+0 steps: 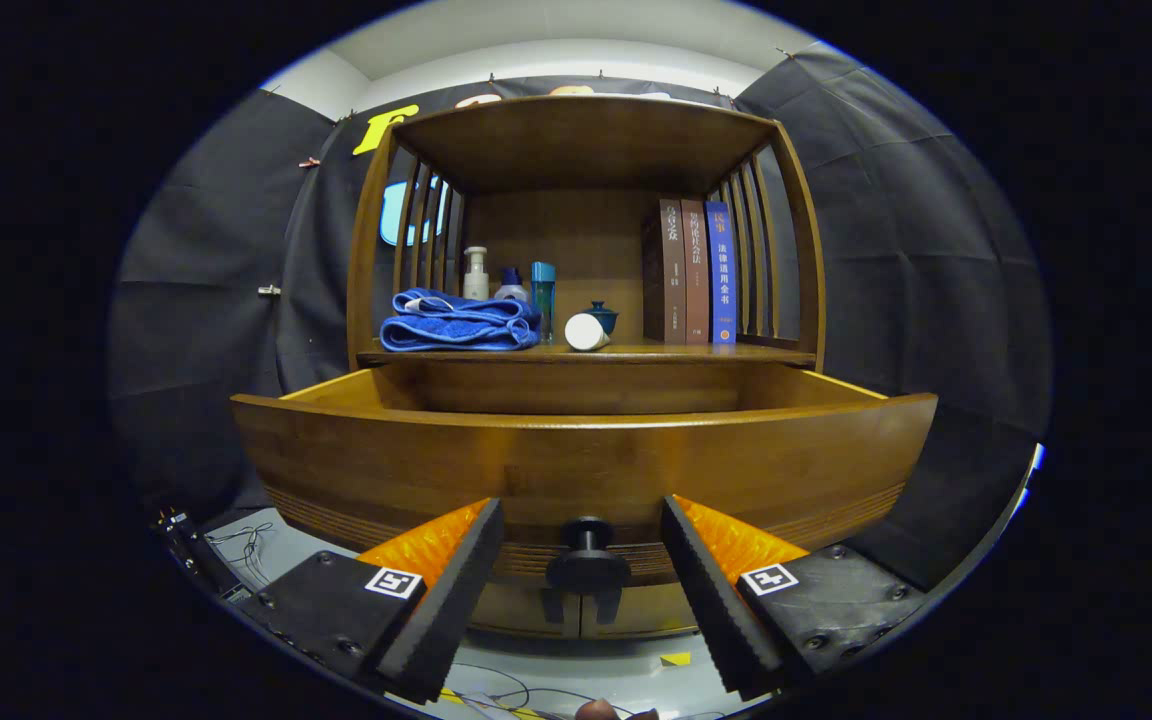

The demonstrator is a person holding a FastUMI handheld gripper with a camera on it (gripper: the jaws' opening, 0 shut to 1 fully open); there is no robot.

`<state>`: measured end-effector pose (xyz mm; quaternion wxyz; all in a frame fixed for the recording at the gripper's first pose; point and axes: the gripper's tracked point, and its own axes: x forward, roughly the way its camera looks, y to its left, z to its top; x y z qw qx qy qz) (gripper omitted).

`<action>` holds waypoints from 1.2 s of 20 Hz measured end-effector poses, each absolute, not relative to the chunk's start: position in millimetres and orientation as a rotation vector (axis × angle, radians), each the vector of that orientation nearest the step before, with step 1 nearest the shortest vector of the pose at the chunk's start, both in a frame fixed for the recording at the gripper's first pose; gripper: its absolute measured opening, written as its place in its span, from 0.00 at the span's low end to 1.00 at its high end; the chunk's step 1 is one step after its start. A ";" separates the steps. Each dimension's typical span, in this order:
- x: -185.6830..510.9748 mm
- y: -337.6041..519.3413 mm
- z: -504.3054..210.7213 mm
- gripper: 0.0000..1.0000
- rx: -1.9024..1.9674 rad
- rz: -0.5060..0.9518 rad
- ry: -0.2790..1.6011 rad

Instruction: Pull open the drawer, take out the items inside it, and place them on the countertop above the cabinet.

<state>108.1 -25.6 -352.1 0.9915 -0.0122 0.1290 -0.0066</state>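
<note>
The drawer (584, 470) is seen pulled out from the wooden cabinet (586, 140), its curved front panel standing just ahead of the tongs (582, 570). The drawer's dark round knob (588, 568) lies between the two fingers (441, 590), which are spread wide on either side of it and touch neither the knob nor the panel. The tongs are held level and aimed straight at the drawer front, slightly below its upper rim, so the inside of the drawer is hidden and its contents cannot be told.

Above the drawer, the surface (636, 353) of the cabinet carries a folded blue towel (458, 322), a pale pump bottle (476, 273), a smaller bottle (511, 285), a teal bottle (543, 290), a white round container lying on its side (585, 332), a small dark blue lidded cup (601, 316), and three upright books (691, 272) against the slatted right side. Loose cables (246, 545) are seen on the floor below.
</note>
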 end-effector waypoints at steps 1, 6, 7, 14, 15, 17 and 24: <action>111.0 -25.9 -351.0 1.00 -0.016 -0.012 0.247; 111.4 -24.5 -347.6 1.00 -0.034 -0.015 0.244; 114.2 -24.0 -349.6 1.00 -0.038 -0.016 0.253; 161.6 -23.2 -350.6 1.00 -0.053 -0.018 0.253; 167.6 -22.0 -353.8 1.00 -0.051 -0.019 0.260; 183.4 -21.9 -355.4 1.00 -0.057 -0.018 0.251; 228.1 -21.2 -363.0 1.00 -0.084 -0.023 0.252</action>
